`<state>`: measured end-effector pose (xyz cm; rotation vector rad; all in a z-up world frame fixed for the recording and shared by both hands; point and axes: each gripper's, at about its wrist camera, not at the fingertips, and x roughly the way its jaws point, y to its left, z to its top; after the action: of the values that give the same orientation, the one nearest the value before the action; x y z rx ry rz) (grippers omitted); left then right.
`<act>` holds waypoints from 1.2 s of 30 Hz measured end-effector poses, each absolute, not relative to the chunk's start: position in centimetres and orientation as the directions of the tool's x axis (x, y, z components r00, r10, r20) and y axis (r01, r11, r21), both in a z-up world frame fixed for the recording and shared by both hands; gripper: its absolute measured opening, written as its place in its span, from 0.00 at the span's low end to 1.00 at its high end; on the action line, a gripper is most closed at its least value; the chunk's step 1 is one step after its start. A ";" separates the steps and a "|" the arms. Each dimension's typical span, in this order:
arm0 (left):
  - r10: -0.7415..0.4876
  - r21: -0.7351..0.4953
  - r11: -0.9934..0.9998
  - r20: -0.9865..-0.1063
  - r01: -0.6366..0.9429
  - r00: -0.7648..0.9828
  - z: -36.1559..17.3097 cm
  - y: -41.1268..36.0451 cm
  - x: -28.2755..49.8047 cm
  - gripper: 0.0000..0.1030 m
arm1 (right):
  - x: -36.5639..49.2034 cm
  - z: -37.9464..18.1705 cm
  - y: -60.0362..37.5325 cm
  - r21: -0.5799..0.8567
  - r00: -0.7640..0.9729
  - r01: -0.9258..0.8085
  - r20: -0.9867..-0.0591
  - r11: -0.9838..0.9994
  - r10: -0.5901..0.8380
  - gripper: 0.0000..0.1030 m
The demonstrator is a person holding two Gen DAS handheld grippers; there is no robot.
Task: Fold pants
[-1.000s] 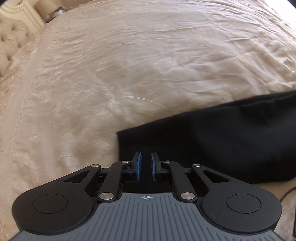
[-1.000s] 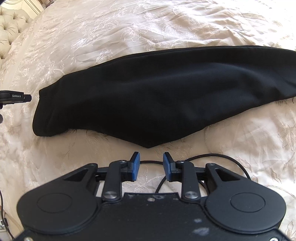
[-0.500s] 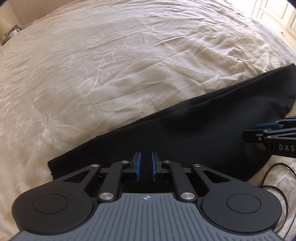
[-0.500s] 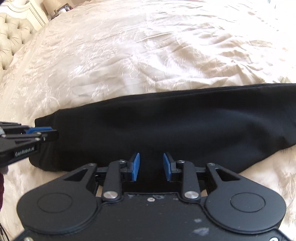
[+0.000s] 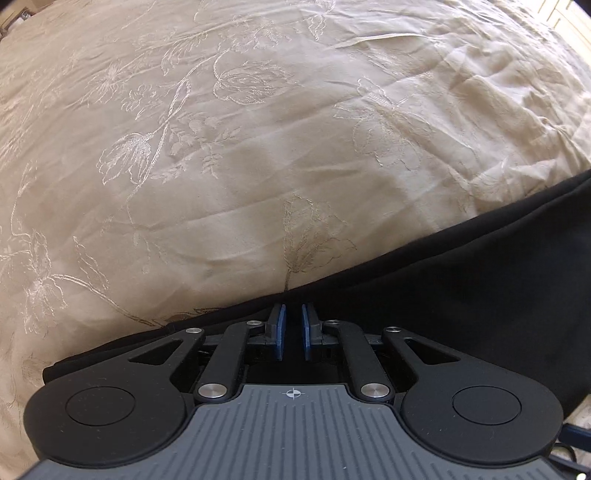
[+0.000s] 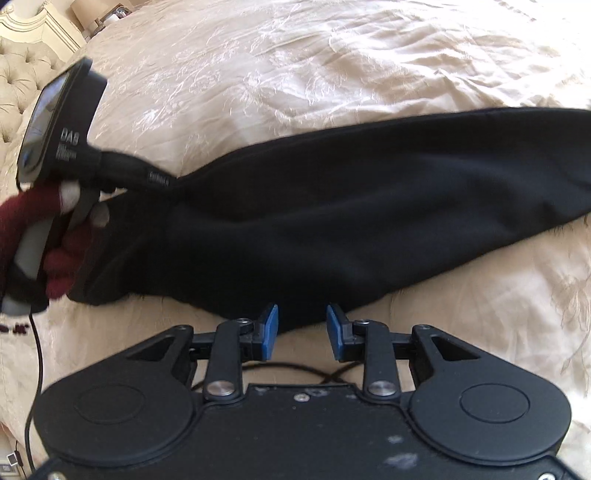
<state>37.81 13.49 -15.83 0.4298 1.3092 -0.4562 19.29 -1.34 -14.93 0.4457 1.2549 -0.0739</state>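
The black pants (image 6: 351, 214) lie folded lengthwise across a cream embroidered bedspread (image 6: 295, 66). In the left wrist view the pants (image 5: 461, 288) fill the lower right, and my left gripper (image 5: 291, 314) sits low over their far edge, its blue pads a narrow gap apart with dark cloth between them. In the right wrist view the left gripper (image 6: 162, 181), held by a hand in a maroon glove (image 6: 55, 258), is at the pants' left end. My right gripper (image 6: 301, 314) is open at the near edge of the pants, holding nothing.
A tufted headboard (image 6: 22, 74) and a nightstand (image 6: 99, 18) stand at the far left. Black cables (image 6: 295, 369) run over the bedspread under my right gripper. Bare bedspread (image 5: 258, 147) stretches beyond the pants.
My left gripper has come down onto the left end of the pants, close to the cloth's far edge. My right gripper has drawn back to the near edge and stays open.
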 end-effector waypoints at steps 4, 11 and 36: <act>-0.078 0.048 0.825 -0.977 0.563 0.197 -16.1 13.7 37.6 0.11 | 18.3 -16.6 -0.6 0.304 0.295 0.283 -0.930 0.910 0.219 0.32; -0.076 0.028 0.831 -0.983 0.555 0.164 -16.4 13.4 38.8 0.11 | 19.2 -17.7 0.3 0.345 0.335 0.210 -0.904 0.915 0.264 0.34; -0.104 -0.016 0.834 -0.986 0.551 0.129 -16.7 14.0 39.8 0.11 | 18.7 -11.9 -3.9 0.433 0.508 0.359 -0.834 0.827 0.217 0.36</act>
<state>39.78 14.01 -16.71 0.3966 1.3670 -0.4949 18.72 -3.94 -11.87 0.6202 1.0530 -0.0923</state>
